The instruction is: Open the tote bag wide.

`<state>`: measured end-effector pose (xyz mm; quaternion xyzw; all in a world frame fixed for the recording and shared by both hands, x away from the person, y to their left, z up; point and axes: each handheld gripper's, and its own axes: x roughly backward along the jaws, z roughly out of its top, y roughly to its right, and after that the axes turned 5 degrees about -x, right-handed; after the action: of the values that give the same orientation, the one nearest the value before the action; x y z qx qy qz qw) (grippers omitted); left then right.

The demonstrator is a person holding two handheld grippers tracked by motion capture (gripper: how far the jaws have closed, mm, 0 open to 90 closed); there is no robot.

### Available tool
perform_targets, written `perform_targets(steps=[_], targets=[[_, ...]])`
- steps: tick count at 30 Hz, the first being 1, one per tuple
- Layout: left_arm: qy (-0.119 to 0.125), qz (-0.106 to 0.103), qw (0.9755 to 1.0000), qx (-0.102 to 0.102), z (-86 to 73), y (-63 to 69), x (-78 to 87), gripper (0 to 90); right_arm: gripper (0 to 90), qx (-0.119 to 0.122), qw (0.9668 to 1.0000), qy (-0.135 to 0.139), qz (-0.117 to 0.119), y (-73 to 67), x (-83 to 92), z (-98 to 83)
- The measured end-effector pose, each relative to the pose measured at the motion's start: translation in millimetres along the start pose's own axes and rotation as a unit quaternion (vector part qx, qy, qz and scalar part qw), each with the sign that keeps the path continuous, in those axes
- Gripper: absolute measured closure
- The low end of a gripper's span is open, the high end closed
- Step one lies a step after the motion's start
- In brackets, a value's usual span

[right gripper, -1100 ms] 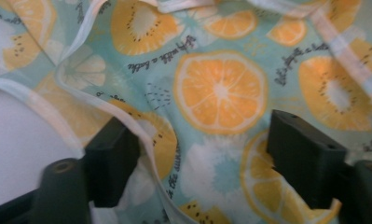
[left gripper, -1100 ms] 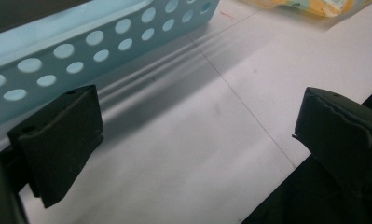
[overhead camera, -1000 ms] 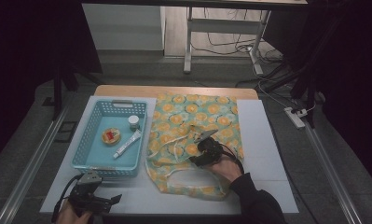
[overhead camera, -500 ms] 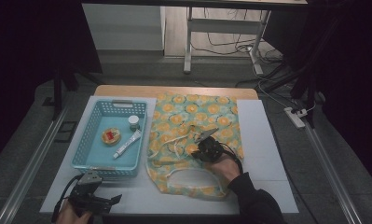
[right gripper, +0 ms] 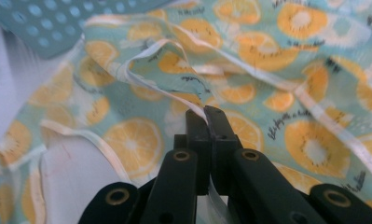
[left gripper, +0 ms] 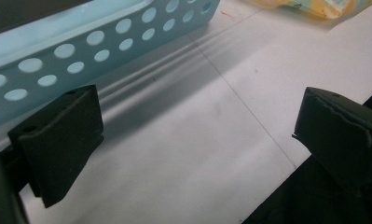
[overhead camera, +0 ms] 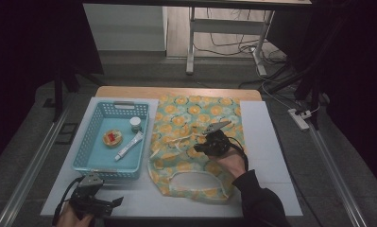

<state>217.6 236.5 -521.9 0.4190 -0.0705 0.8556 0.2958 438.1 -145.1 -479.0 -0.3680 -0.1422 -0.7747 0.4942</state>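
R gripper point(overhead camera: 209, 142) sits mid-table over the bag point(overhead camera: 195, 142), jaws just closed & now pinched tight on the bag's white strap point(right gripper: 174, 95); in the right gripper view the strap runs up from betw. the two black jaws, pulled off the cloth in a raised loop. Bag = teal cloth w/ orange-slice print, lying flat on the white mat point(overhead camera: 266, 142), just R of the basket point(overhead camera: 89, 142), its handle opening twd the person.

L gripper point(overhead camera: 108, 202) rests at the near L corner of the mat, just in front of the basket; jaws wide apart, nothing betw. them, bare mat under them in the left gripper view.

Basket holds a small jar point(overhead camera: 135, 123), a tube point(overhead camera: 128, 146) & a round item point(overhead camera: 113, 137).
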Motion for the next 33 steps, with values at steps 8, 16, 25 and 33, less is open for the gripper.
perform_targets(steps=[8,16,25,33], targets=[[0.003,-0.001,1.0,0.002,-0.4,-0.4,0.5,1.4,90.0,0.004,0.9997,0.023,0.002,0.2,9.9,12.7],[0.003,-0.003,1.0,0.004,-0.4,-0.9,0.7,1.4,90.0,0.003,0.9996,0.029,0.005,2.9,19.7,28.1],[0.006,-0.004,0.9999,0.008,-0.8,-1.9,0.9,1.4,90.0,0.01,0.9997,0.022,0.003,2.6,26.9,46.8],[0.007,-0.005,0.9999,0.009,-1.0,-2.3,1.1,1.5,90.0,0.019,0.9997,0.016,-0.005,0.9,31.9,58.3]])
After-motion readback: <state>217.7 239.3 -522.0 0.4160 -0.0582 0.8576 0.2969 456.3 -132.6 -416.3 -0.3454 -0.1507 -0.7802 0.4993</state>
